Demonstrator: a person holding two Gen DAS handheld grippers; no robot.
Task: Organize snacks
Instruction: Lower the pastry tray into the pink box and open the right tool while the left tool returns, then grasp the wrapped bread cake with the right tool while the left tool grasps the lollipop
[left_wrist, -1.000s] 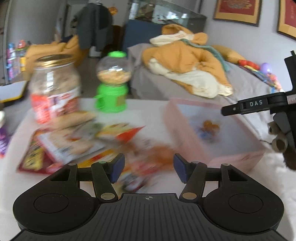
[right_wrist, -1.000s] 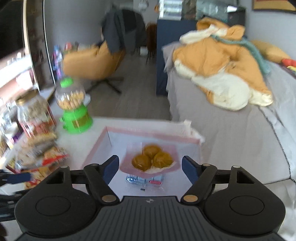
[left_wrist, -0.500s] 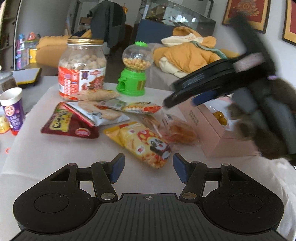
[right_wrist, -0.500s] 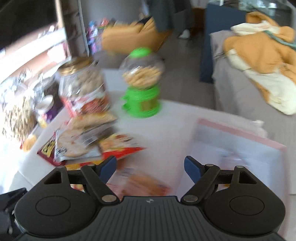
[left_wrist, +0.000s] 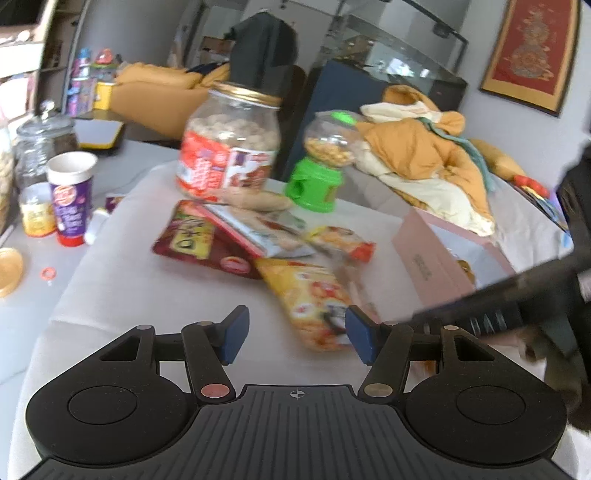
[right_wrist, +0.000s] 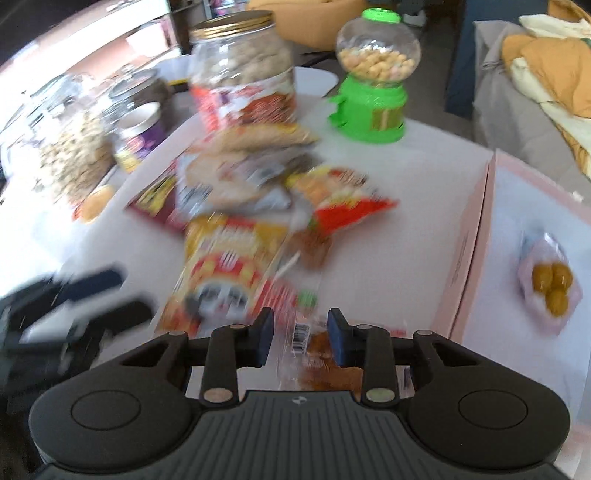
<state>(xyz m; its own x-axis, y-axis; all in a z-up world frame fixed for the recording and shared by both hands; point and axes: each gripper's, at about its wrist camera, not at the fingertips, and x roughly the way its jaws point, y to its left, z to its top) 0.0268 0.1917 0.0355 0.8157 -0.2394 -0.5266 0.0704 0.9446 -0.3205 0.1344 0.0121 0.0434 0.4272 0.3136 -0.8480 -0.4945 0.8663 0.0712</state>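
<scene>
Several snack packets lie in a pile on the white table: a yellow packet (left_wrist: 310, 299) (right_wrist: 229, 266), a red-orange packet (right_wrist: 340, 199) and a dark red packet (left_wrist: 199, 243). A pink box (left_wrist: 436, 266) (right_wrist: 476, 236) at the right holds a bag of round yellow sweets (right_wrist: 550, 284). My left gripper (left_wrist: 293, 332) is open and empty above the near end of the yellow packet. My right gripper (right_wrist: 299, 341) is partly closed around a clear packet with brown pastry (right_wrist: 321, 354), next to the box; the grip is not clear.
A big jar with a gold lid (left_wrist: 232, 147) (right_wrist: 243, 70) and a green candy dispenser (left_wrist: 321, 166) (right_wrist: 373, 77) stand behind the pile. A purple cup (left_wrist: 70, 195), glass jars and small items stand at the left. A bed with an orange blanket (left_wrist: 421, 155) lies beyond.
My right gripper swung from over the pink box to the snack pile, dropped low and narrowed around the clear pastry packet. My left gripper pulled back and shifted left.
</scene>
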